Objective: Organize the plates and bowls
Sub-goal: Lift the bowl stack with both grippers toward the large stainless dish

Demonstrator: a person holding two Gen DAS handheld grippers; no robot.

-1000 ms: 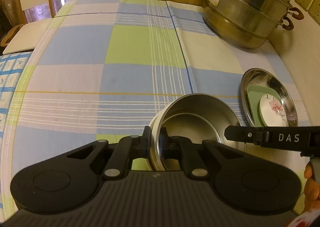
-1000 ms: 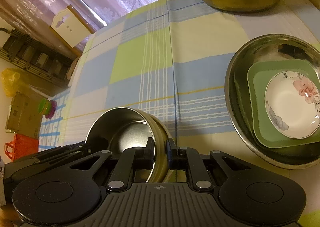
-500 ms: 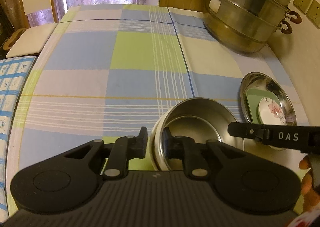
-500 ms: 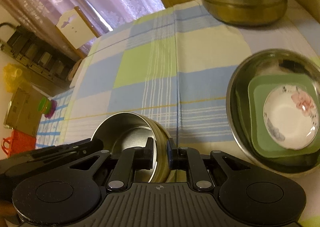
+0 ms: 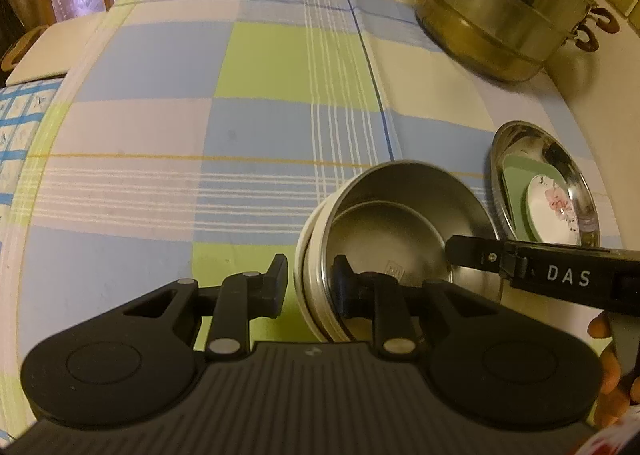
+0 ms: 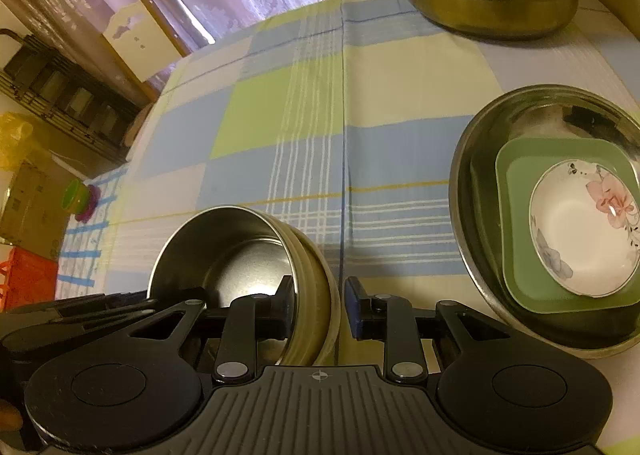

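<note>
We see the steel bowl (image 5: pixel 400 231) low in the frame on the checked tablecloth (image 5: pixel 224 103), its rim standing between the spread fingers of both our left gripper (image 5: pixel 310 285) and our right gripper (image 6: pixel 318 305), neither pinching it. At the right edge sits the wide steel basin (image 6: pixel 464 215) holding the green square plate (image 6: pixel 516 255) and the flowered dish (image 6: pixel 576 231), with the big steamer pot (image 5: pixel 504 7) in the upper right.

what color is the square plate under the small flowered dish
Light green; the right wrist view shows it best.
</note>
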